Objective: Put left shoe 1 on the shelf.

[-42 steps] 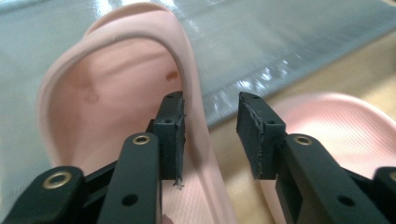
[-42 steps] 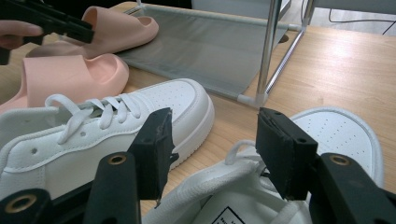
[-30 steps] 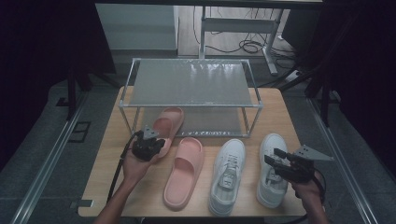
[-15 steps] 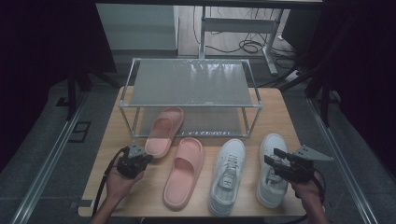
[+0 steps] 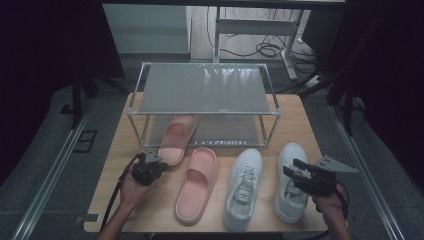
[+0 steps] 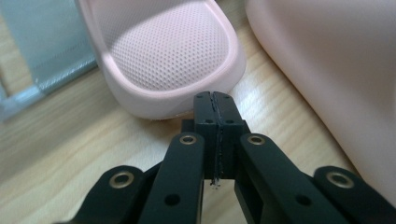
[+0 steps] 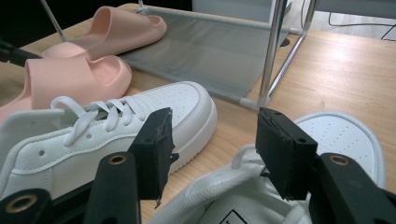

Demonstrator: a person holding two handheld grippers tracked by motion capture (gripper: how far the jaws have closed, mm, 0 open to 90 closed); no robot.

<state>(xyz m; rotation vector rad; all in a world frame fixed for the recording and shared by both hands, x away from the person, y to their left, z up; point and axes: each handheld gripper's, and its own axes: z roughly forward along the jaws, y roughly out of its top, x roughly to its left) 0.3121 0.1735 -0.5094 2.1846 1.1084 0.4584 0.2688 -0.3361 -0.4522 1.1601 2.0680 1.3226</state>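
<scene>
I take the shoe rack (image 5: 202, 95) as my landmark; it stands on the far half of the table (image 5: 300, 120). One pink slipper (image 5: 177, 139) lies half under the rack's lower shelf, its long axis running from the rack toward me, toe in under the rack and heel out over the front edge. The second pink slipper (image 5: 196, 185) lies in front of the rack, just to the right of the first, toe toward the rack and tilted slightly rightward. Right of it, also in front of the rack, two white sneakers sit side by side, both with toes toward the rack: the left sneaker (image 5: 242, 187) and the right sneaker (image 5: 291, 181).

My left gripper (image 5: 149, 170) rests in front of the rack's left part with its jaws clenched together on nothing; in the left gripper view its tips (image 6: 215, 109) sit just short of the first slipper's heel rim (image 6: 173, 56), not touching that I can tell.

My right gripper (image 5: 300, 172) hovers over the right sneaker's heel end, jaws spread wide and released; the right gripper view shows that sneaker (image 7: 327, 140) between and below them.
</scene>
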